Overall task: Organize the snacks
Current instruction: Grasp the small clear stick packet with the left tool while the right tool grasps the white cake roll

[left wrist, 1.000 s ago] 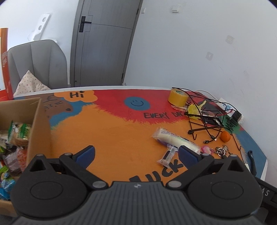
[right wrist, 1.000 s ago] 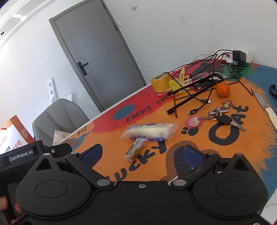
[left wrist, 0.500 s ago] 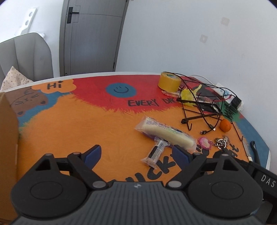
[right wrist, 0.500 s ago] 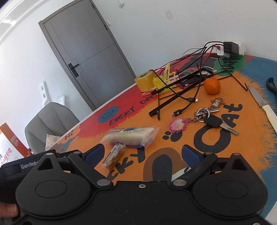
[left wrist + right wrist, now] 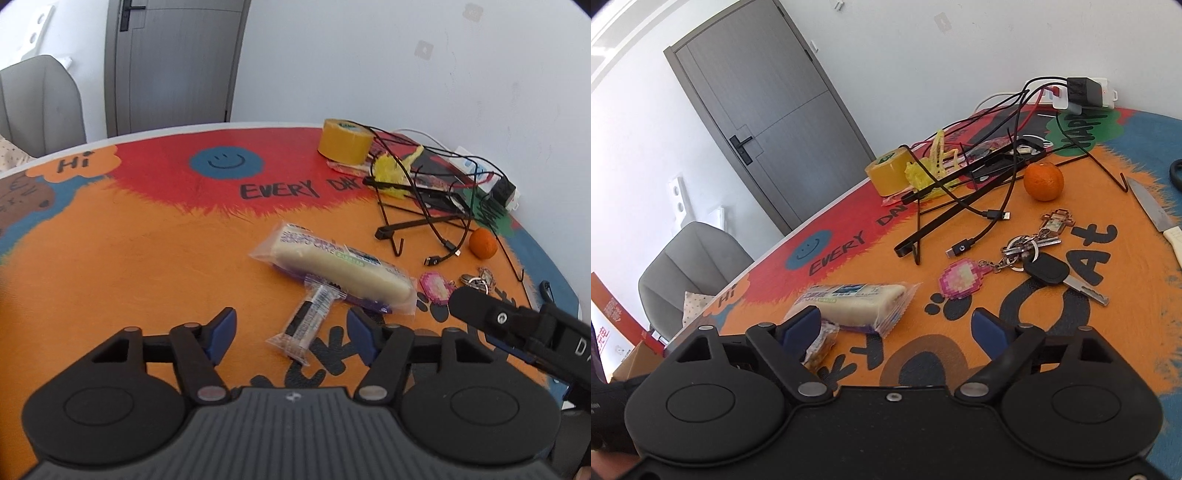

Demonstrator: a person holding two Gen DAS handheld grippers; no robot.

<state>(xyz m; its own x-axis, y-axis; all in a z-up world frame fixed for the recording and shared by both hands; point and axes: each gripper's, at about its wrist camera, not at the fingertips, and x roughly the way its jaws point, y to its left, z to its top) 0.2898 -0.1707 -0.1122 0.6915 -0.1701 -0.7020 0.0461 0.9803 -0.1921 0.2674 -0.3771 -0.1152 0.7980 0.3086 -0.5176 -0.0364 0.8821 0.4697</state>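
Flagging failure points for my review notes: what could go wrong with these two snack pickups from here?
The left gripper is closing around the small clear-wrapped snack bar, whose far end touches the long cream cake roll in clear plastic; lifting may drag it. The right gripper, also closing, hovers near both, so the grippers could collide.

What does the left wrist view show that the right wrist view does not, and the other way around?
Only the left wrist view shows the right tool from outside.

Only the right wrist view shows the knife and a corner of the cardboard box.

Both show the cake pack, the small bar, the tape roll, the orange, the keys, the cables and the door. Both tools are closing with nothing gripped.
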